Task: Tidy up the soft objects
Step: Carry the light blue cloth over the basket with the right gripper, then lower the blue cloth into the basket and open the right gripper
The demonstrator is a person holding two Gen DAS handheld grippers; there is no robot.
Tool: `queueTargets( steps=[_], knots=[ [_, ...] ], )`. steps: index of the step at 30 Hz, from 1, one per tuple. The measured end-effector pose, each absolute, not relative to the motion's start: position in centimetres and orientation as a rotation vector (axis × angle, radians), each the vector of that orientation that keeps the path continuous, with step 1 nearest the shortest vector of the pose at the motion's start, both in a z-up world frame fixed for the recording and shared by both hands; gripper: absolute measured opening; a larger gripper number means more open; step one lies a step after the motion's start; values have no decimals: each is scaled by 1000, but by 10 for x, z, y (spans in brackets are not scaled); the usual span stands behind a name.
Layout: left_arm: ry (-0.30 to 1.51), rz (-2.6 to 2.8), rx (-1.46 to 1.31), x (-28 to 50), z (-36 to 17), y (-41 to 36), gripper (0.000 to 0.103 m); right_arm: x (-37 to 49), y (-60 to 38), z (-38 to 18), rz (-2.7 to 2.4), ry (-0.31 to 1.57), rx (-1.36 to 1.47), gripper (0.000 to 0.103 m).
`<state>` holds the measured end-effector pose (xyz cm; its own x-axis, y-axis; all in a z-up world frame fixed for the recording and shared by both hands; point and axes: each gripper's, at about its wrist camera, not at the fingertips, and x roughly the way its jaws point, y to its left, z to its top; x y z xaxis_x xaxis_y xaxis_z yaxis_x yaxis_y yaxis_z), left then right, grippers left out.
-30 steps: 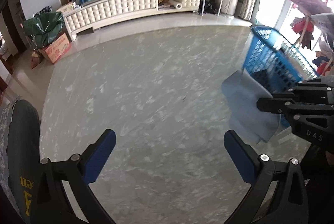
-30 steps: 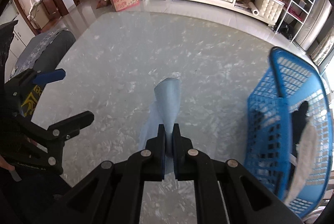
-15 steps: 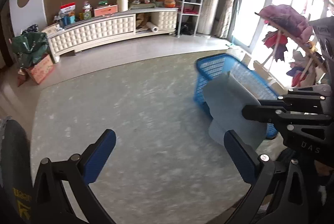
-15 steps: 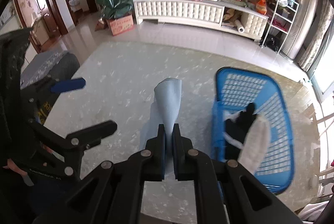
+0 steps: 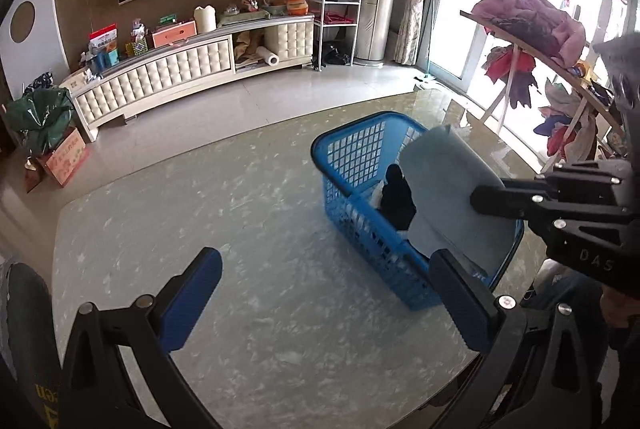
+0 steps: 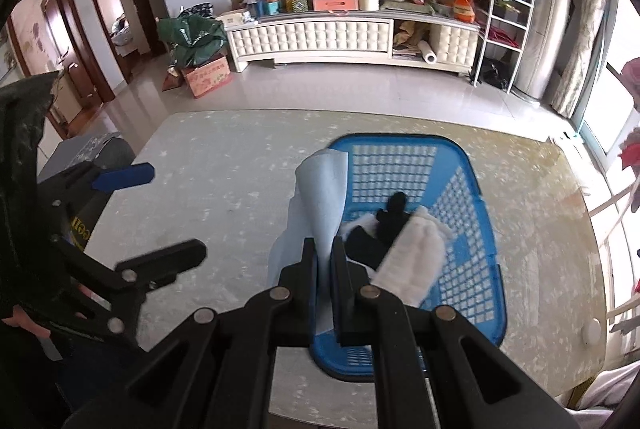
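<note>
Right wrist view: right gripper [image 6: 325, 249] pinches a cloth [image 6: 322, 189] over the basket [image 6: 472, 173]; left gripper [image 5: 324, 295] gapes wide, holding nothing, beside it.

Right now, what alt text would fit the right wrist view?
The right gripper is shut on a pale blue cloth above a blue basket holding black and white items, on a marble table. The open left gripper is at left; a cluttered cabinet stands behind.
</note>
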<state>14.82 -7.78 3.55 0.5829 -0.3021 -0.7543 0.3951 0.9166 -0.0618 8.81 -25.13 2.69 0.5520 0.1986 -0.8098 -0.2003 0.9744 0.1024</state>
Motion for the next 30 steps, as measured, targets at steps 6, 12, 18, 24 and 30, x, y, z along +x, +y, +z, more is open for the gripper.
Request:
queueTargets(
  steps=[6, 12, 18, 24, 30],
  knots=[
    [863, -398, 142, 161, 31, -101, 103, 93, -270, 17, 220, 975, 48, 5],
    [895, -379, 116, 177, 17, -118, 103, 108, -283, -5, 219, 1031, 65, 5],
    [932, -365, 151, 191, 1, -135, 103, 115, -285, -23, 199, 1082, 76, 5],
    [947, -363, 165, 199, -5, -138, 103, 118, -286, -30, 185, 1116, 63, 6],
    [964, -378, 167, 200, -11, -143, 103, 120, -283, -31, 122, 1125, 1, 19]
  ],
)
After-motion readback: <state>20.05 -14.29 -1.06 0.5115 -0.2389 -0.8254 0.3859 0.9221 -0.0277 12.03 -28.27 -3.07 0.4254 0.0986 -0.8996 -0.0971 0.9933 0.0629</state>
